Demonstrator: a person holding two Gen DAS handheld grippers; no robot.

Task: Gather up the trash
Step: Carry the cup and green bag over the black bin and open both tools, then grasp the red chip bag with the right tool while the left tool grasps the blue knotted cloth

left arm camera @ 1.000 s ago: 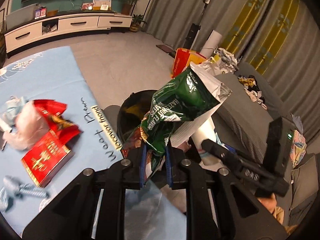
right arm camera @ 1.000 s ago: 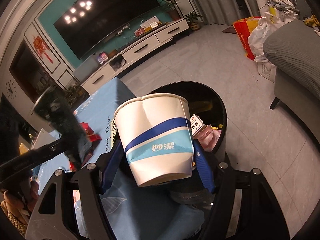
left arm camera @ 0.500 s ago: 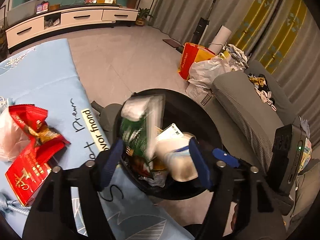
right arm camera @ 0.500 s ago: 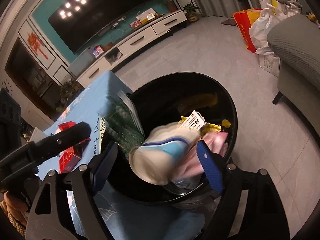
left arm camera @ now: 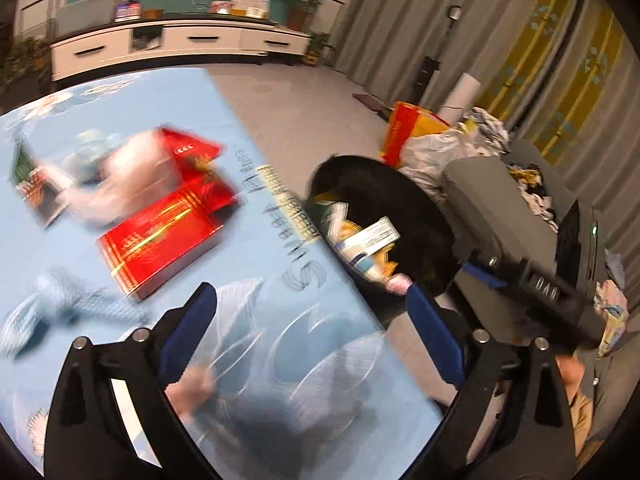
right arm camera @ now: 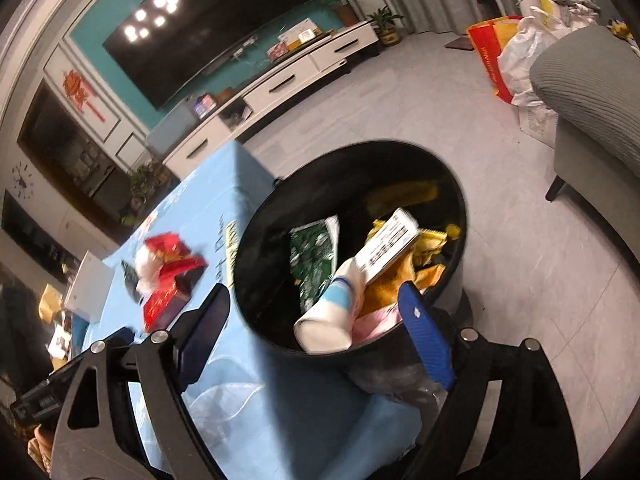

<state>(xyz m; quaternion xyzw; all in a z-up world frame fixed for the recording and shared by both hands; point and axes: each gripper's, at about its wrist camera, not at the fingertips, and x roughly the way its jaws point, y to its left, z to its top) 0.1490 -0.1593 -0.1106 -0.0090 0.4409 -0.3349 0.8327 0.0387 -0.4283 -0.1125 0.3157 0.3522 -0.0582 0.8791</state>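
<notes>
- Opening both: our left gripper (left arm camera: 312,320) and right gripper (right arm camera: 314,318), jaws apart, nothing between.
- Paper cup (right arm camera: 334,308), green snack bag (right arm camera: 314,258) lie in black bin (right arm camera: 260,240).
- Red box (left arm camera: 160,240) on table, probably; blurred.

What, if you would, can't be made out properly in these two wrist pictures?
- Left wrist view: the red box and the pale wrappers behind it on the blue cloth are smeared by motion blur; their print is unreadable.
- Left wrist view: the bin is partly hidden behind the table edge.
- Right wrist view: the paper cup and green bag cover whatever lies deeper in the bin.
- Right wrist view: small items on the TV cabinet are too small to identify.
</notes>
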